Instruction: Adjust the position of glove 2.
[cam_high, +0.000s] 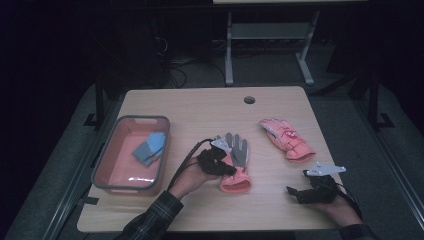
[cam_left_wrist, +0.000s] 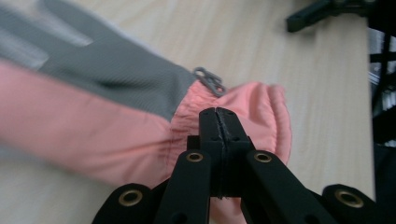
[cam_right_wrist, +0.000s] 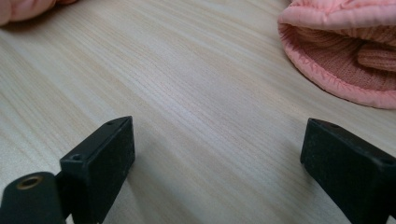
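Left gripper (cam_high: 226, 167) clamped tight on the cuff of the pink-and-grey glove (cam_high: 237, 159) at mid-table, fingers pointing away toward the far edge, long axis front-to-back. Pink bin (cam_high: 131, 185) off to the left, nearer this hand. Right gripper (cam_high: 296, 193) spread wide, resting empty near the second pink glove (cam_high: 287, 140).

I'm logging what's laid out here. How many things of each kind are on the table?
Pink gloves: 2, one palm-up, one near the right edge
Pink bin with grey rim: 1
Blue cloth item in the bin: 1
Total: 4
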